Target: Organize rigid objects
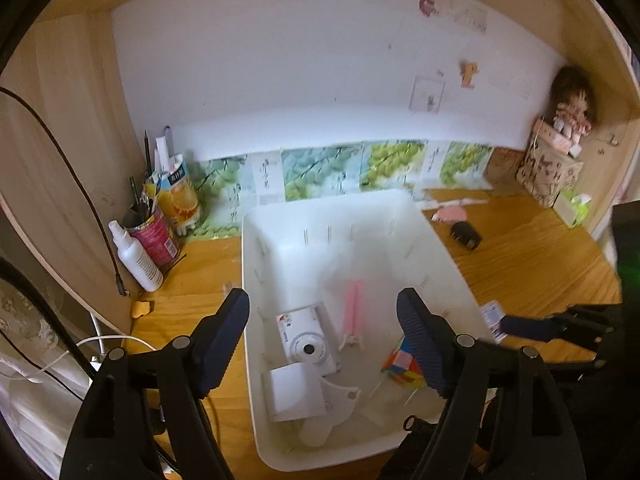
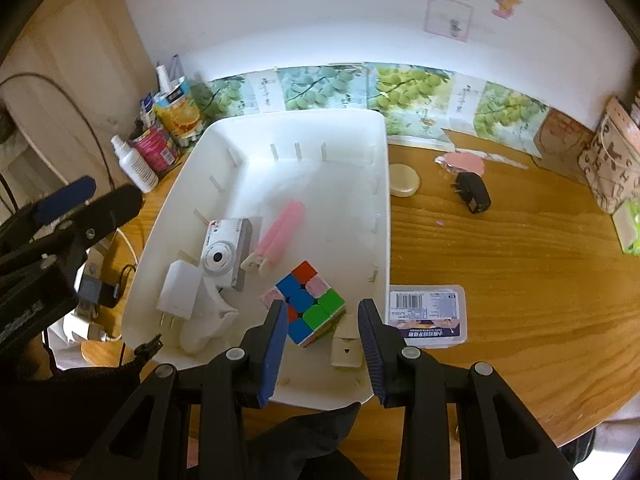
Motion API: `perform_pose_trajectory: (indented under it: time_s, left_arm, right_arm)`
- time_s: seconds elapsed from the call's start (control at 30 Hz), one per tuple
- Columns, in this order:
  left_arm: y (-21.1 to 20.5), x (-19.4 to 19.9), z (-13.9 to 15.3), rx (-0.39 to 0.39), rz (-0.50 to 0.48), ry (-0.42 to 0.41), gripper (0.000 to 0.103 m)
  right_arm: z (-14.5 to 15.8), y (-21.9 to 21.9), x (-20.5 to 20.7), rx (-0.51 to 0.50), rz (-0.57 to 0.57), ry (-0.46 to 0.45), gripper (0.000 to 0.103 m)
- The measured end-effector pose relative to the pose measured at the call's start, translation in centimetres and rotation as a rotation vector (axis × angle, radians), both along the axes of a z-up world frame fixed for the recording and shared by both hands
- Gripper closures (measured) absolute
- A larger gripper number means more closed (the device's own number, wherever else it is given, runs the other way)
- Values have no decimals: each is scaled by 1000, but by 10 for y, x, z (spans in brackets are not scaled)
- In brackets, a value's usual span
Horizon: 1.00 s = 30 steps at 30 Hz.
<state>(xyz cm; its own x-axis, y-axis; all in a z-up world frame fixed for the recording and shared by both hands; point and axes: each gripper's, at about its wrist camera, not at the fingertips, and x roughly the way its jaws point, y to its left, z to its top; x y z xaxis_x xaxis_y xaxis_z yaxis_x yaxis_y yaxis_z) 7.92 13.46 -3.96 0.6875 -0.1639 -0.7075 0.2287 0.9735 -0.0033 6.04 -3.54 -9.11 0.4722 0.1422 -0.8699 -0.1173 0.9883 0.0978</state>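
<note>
Wooden tabletop [image 2: 520, 264] still holds the charger [image 2: 474, 192] and packet [image 2: 428, 314]; left gripper [image 1: 324, 340] fingers wide, right gripper [image 2: 324, 340] narrow and empty above the cube [image 2: 310, 302], so reach out of the bin [image 2: 384, 184] next.

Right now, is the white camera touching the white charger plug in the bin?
Touching: in the right wrist view the white camera overlaps the white charger plug's upper edge, no gap between them.

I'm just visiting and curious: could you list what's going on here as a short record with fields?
Container: white bin on wooden desk
Inside bin: white camera, puzzle cube, white charger, pink object
Outside bin: black adapter, labelled plastic box
Left gripper: open, empty, above bin
Right gripper: narrow gap, holding nothing, by the cube
</note>
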Motion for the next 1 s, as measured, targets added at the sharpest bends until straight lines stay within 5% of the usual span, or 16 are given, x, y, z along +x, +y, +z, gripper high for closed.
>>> perform_pose_trajectory:
  time_s: [0.23, 0.57, 1.0]
  left_arm:
    - [1, -9, 12, -101, 70, -89, 24]
    - [2, -28, 31, -277, 208, -229, 20]
    - [-38, -55, 36, -309, 313, -287, 18]
  right_arm:
    - [3, 15, -8, -69, 144, -7, 65]
    - [9, 2, -22, -92, 265, -58, 41]
    - [3, -36, -27, -72, 383, -63, 37]
